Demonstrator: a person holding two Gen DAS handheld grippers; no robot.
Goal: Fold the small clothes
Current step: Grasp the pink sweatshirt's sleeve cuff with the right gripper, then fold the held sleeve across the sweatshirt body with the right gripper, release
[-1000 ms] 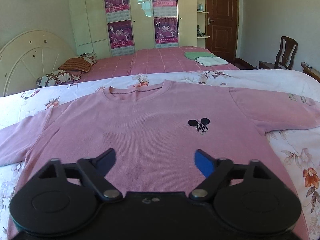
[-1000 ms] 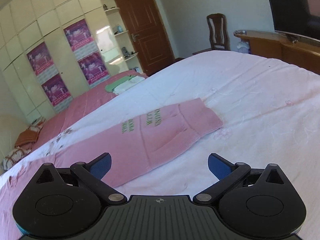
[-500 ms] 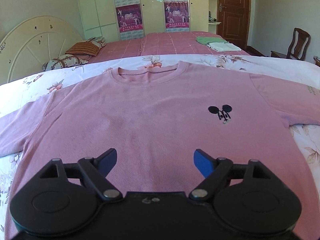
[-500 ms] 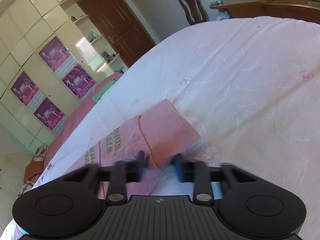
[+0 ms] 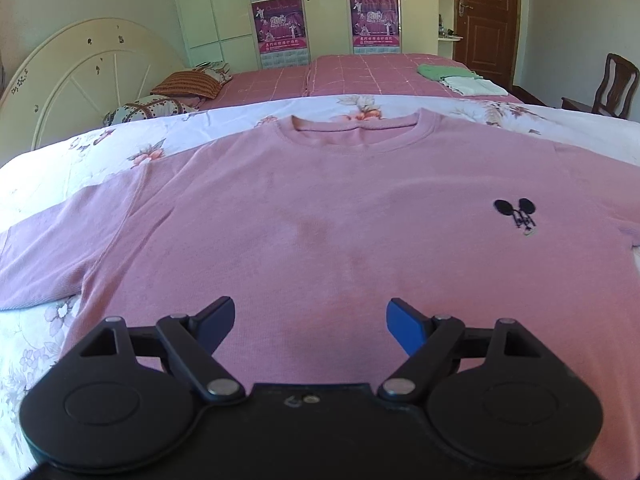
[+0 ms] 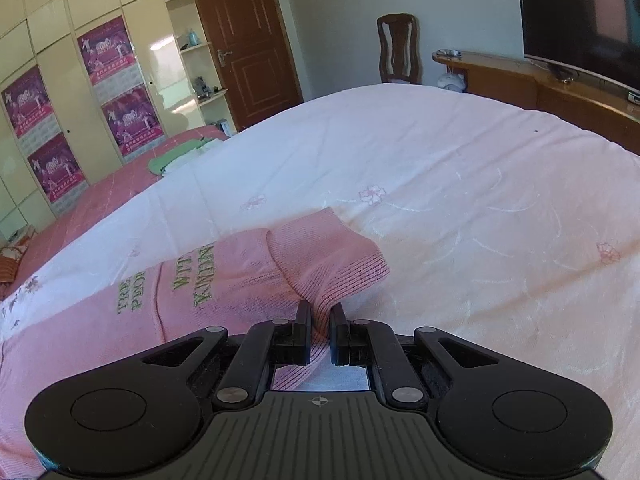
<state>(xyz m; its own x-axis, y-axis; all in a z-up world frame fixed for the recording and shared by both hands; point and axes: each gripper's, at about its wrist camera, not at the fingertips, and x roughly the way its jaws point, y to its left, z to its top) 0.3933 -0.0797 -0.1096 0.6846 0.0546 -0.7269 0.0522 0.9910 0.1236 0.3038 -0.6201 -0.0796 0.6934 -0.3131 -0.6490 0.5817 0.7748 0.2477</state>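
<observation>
A pink long-sleeved sweater point(image 5: 320, 216) lies flat and face up on the bed, collar away from me, with a small black mouse-head logo point(image 5: 516, 214) on its chest. My left gripper point(image 5: 310, 318) hovers open over the lower middle of the body, nothing between its blue pads. In the right wrist view the sweater's sleeve point(image 6: 224, 280), printed with green letters, runs off to the left. My right gripper point(image 6: 320, 314) is shut on the sleeve's ribbed cuff point(image 6: 332, 256), which is bunched up and raised off the bedspread.
The sweater lies on a white floral bedspread point(image 6: 460, 184). Behind it is a second bed with a pink cover point(image 5: 360, 76), pillows and folded green and white clothes point(image 5: 460, 78). A wardrobe, a brown door, a wooden chair point(image 6: 398, 48) and a TV bench point(image 6: 532, 80) line the walls.
My right gripper came down onto the sleeve end and closed on the cuff, lifting and bunching it. My left gripper shifted left and lower over the sweater, staying open.
</observation>
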